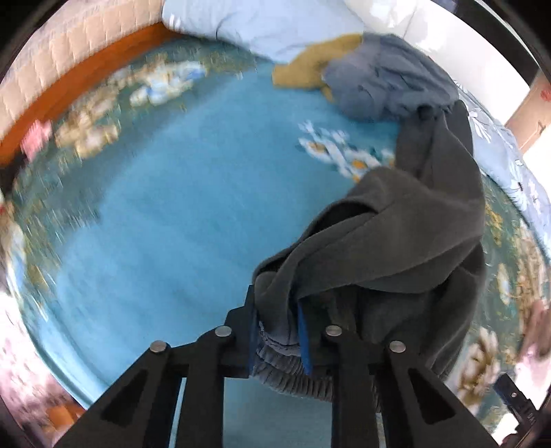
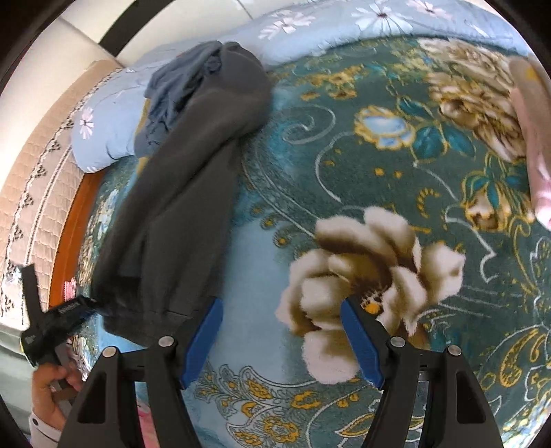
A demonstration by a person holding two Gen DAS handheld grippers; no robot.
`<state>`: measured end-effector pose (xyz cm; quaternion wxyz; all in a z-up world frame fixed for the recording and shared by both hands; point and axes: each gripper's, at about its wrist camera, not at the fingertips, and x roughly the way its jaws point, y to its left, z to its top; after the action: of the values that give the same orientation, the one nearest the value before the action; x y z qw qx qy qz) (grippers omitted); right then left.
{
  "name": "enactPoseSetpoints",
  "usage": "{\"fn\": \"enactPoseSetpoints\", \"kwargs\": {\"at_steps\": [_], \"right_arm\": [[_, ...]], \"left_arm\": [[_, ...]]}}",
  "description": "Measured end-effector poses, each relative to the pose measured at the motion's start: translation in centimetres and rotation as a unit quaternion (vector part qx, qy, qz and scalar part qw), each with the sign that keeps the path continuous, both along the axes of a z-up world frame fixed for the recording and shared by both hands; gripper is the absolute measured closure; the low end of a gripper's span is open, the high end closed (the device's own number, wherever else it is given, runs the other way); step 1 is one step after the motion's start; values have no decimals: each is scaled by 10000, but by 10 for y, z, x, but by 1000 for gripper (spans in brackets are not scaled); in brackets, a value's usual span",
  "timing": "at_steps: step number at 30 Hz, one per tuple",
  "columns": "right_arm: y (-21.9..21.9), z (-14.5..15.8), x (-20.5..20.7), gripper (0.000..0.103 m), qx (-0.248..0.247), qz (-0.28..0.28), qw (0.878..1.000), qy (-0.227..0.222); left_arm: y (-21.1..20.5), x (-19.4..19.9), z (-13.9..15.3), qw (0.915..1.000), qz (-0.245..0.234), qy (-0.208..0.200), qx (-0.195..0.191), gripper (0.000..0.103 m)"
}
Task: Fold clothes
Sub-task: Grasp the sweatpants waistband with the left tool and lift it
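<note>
A: Where's the garment?

B: The dark grey trousers (image 2: 179,193) trail across the floral bedspread (image 2: 378,172) from the pile of clothes (image 1: 385,79) near the pillow (image 1: 261,27) at the headboard edge, probably being drawn out flat for folding.

A: And the left gripper (image 1: 279,331)?

B: Nearly closed, pads pinching what looks like the gathered waistband, though blur makes that uncertain.

A: The right gripper (image 2: 280,341)?

B: Jaws wide, holding nothing, over bare bedspread just beside the trousers' near end, likely about to take the other corner.
</note>
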<state>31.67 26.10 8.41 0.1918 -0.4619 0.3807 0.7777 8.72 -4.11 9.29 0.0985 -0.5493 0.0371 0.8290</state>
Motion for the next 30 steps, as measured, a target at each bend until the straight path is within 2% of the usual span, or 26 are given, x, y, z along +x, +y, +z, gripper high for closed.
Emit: {"fn": "enactPoseSetpoints", "kwargs": {"at_steps": [3, 7, 10, 13, 16, 18, 20, 21, 22, 23, 24, 26, 28, 30], "right_arm": [[3, -7, -1, 29, -48, -19, 9999, -101], [8, -13, -4, 29, -87, -63, 9997, -217], [10, -18, -9, 29, -114, -93, 9994, -309], [8, -21, -15, 29, -161, -107, 9991, -388], [7, -19, -21, 29, -138, -81, 9990, -424], [6, -18, -27, 29, -99, -55, 9990, -439], [5, -17, -31, 29, -73, -17, 9989, -456], [4, -17, -34, 29, -65, 13, 9989, -465], [2, -17, -37, 29, -56, 55, 9989, -470], [0, -18, -40, 29, -51, 100, 9988, -468], [-3, -17, -42, 29, -51, 150, 9988, -458], [-8, -17, -47, 29, -64, 218, 9989, -414], [-14, -15, -49, 29, -96, 263, 9990, -342], [-19, -13, -50, 29, -117, 293, 9992, -256]], "left_arm": [[-15, -28, 22, 9987, -69, 318, -383, 85], [-38, -71, 43, 9943, 161, 689, -797, 86], [-48, -107, 48, 9891, 242, 893, -1148, 86], [-55, -139, 40, 9879, 355, 816, -1268, 86], [-74, -156, 21, 9937, 690, 361, -801, 82], [-86, -159, 8, 9945, 983, 39, -361, 79], [-97, -154, -2, 9921, 1218, -233, 182, 65], [-102, -149, -6, 9899, 1294, -361, 452, 51], [-108, -141, -9, 9862, 1378, -471, 782, 46], [-113, -133, -10, 9819, 1458, -525, 1089, 45], [-119, -124, -10, 9760, 1587, -570, 1375, 43], [-132, -106, -12, 9574, 1973, -655, 2005, 39], [-145, -84, -16, 9278, 2384, -729, 2777, 33], [-147, -62, -27, 9018, 2588, -943, 3329, 33]]}}
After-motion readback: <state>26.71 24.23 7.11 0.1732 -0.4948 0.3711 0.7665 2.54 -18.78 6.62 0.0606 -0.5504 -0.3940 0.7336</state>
